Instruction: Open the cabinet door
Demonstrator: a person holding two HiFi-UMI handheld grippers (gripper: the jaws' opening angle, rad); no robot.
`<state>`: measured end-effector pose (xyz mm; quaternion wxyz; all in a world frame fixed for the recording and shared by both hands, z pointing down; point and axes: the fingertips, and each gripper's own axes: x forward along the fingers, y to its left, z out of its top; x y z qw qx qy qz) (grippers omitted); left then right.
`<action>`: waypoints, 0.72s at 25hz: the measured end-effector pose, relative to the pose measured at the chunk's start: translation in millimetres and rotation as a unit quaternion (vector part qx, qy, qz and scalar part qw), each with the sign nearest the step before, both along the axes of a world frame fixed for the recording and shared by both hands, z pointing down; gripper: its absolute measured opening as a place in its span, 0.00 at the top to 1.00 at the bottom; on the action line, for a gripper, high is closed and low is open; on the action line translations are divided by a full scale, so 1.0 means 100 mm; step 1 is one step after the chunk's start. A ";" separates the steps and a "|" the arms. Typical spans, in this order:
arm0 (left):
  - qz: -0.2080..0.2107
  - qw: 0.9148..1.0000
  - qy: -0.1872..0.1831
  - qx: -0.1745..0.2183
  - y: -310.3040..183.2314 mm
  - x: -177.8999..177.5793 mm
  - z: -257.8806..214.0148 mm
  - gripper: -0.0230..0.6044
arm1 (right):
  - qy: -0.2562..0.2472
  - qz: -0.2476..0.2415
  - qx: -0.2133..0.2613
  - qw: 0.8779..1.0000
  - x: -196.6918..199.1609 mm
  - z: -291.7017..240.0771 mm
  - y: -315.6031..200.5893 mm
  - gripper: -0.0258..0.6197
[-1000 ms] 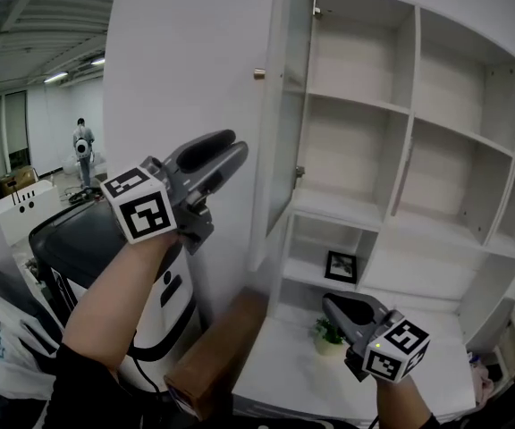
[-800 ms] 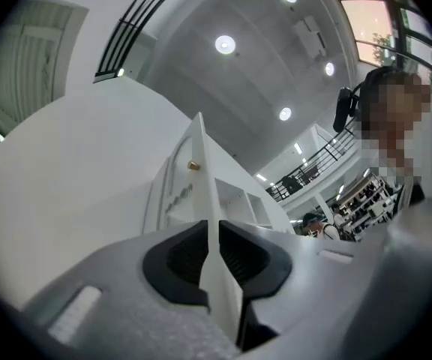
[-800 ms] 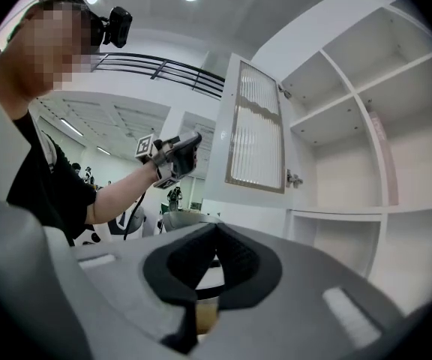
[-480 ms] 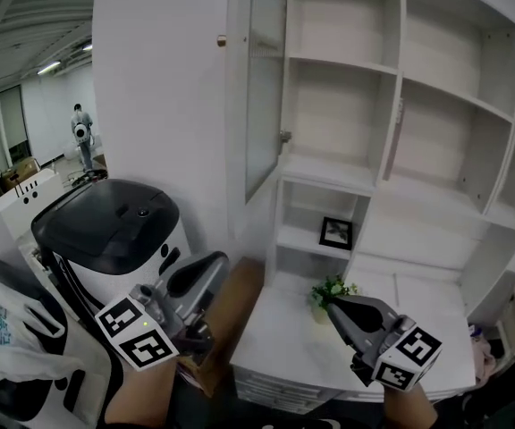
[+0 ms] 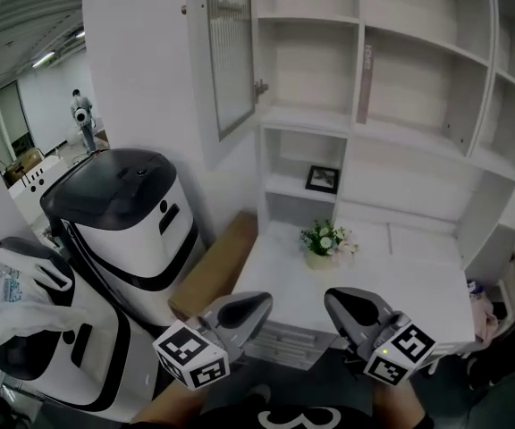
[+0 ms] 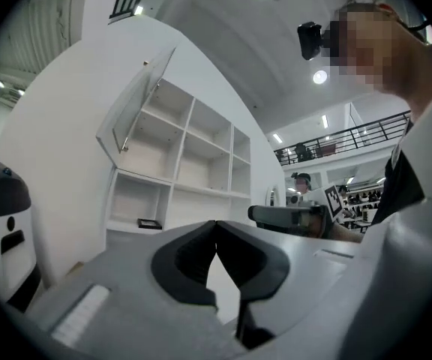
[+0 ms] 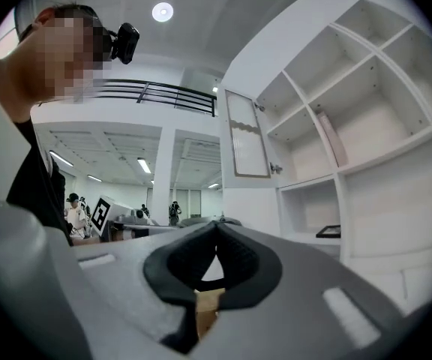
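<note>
The white shelf cabinet [image 5: 392,105] fills the upper right of the head view. Its glass-paned door [image 5: 231,52] stands swung out to the left, away from the open shelves. The same door shows in the left gripper view [image 6: 137,107] and the right gripper view [image 7: 247,145]. My left gripper [image 5: 257,302] is low at the bottom centre, far below the door, shut with nothing in it [image 6: 216,223]. My right gripper [image 5: 336,297] hangs beside it at the same height, also shut and empty [image 7: 216,225]. Neither touches the cabinet.
A white desk top [image 5: 418,284] under the shelves carries a small potted plant [image 5: 325,239]; a framed picture [image 5: 322,179] sits in a low shelf. A cardboard box [image 5: 213,275] leans beside the desk. A black-topped white machine [image 5: 119,195] and a white bag [image 5: 12,293] stand left.
My left gripper dropped from beside the open door to the bottom of the view, and its jaws closed. The right gripper shifted a little left. The door stayed open.
</note>
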<state>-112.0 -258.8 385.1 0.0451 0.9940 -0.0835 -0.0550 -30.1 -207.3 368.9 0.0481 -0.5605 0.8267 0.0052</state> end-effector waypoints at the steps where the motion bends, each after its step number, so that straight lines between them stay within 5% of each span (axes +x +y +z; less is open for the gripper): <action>1: 0.001 1.000 0.000 -0.007 0.08 0.01 0.04 0.95 | -0.001 0.003 0.001 1.000 -0.02 0.04 0.07 0.96; 9: 0.022 1.000 0.009 -0.014 0.82 -0.04 0.06 0.95 | 0.008 0.007 -0.012 1.000 -0.17 0.32 0.64 0.96; 18: 0.013 1.000 0.000 0.022 0.99 -0.09 -0.06 0.95 | 0.007 0.013 -0.009 1.000 -0.19 0.38 0.83 0.96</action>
